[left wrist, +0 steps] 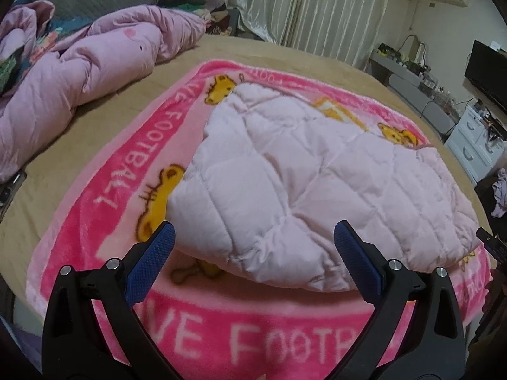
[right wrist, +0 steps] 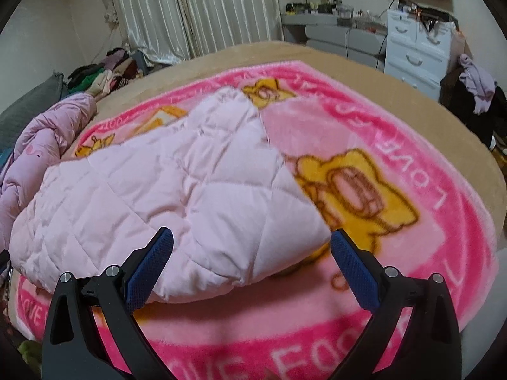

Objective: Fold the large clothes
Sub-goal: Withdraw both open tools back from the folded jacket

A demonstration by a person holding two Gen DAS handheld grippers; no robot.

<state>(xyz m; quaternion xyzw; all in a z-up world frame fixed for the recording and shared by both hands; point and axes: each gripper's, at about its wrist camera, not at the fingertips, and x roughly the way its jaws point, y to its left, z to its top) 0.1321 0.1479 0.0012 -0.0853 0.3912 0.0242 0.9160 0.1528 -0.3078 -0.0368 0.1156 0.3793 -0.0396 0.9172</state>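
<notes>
Nearest the left wrist camera, the left gripper (left wrist: 253,237) has its blue-padded fingers (left wrist: 152,262) spread wide and released, grasping nothing, poised above the near edge of the pale pink quilted garment (left wrist: 310,183). The right gripper (right wrist: 252,239) is the same in its own view: fingers (right wrist: 355,269) parted, empty, just short of the garment's (right wrist: 177,196) near hem.

The garment lies in a bulky folded heap on a bright pink fleece blanket (left wrist: 133,164) printed with yellow cartoon animals and white lettering. In the right wrist view the blanket (right wrist: 396,145) spreads bare to the right of the garment, a large yellow figure beside the garment's edge. The blanket is laid flat on a bed with a tan cover (left wrist: 104,107).

Further back on the bed, to the left, sits a crumpled lilac duvet (left wrist: 95,63), well apart from the garment, with a grey pillow (left wrist: 95,3) behind it. Beyond the bed, a heap of mixed clothes (right wrist: 107,72) lies near pale curtains (right wrist: 196,9). On the far right stand white drawers (right wrist: 418,53), a cluttered grey surface (right wrist: 332,22) and a dark screen (left wrist: 488,69).
</notes>
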